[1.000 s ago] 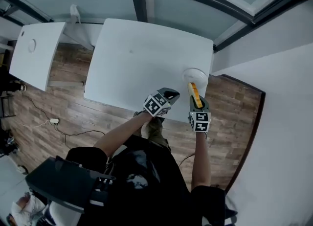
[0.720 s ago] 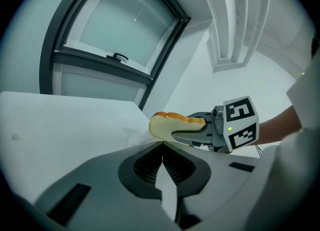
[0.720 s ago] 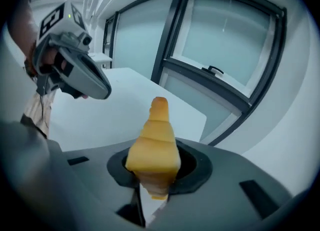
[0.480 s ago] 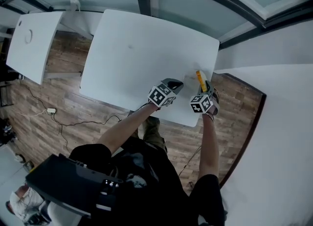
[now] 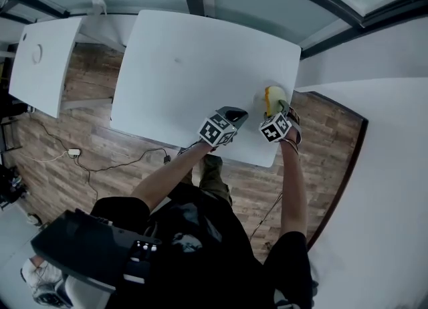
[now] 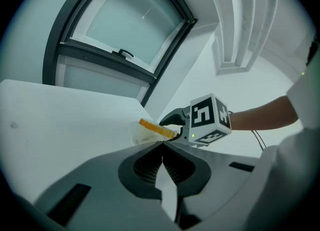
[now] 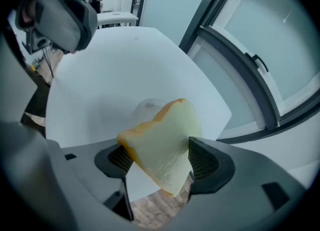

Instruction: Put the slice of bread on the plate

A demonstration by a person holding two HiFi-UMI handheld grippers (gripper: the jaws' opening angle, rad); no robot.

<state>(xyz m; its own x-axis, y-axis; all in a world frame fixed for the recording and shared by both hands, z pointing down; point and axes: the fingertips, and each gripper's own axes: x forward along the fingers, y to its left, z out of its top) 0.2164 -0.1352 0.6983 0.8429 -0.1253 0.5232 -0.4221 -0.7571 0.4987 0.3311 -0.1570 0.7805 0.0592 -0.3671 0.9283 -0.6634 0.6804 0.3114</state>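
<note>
At the desk's (image 5: pixel 187 67) right edge, the right gripper's (image 5: pixel 278 105) jaws are opening to drop the loose, tilted bread slice (image 7: pixel 162 147) onto the plate (image 7: pixel 148 107) below. The left gripper (image 6: pixel 162 149) waits closed and empty.

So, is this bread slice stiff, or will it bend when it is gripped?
Probably soft and light: the bread slice shows a pale, spongy crumb. It may tip when let go, as it sits tilted between the opening jaws of the right hand-held gripper. A hard squeeze would likely dent it.
</note>
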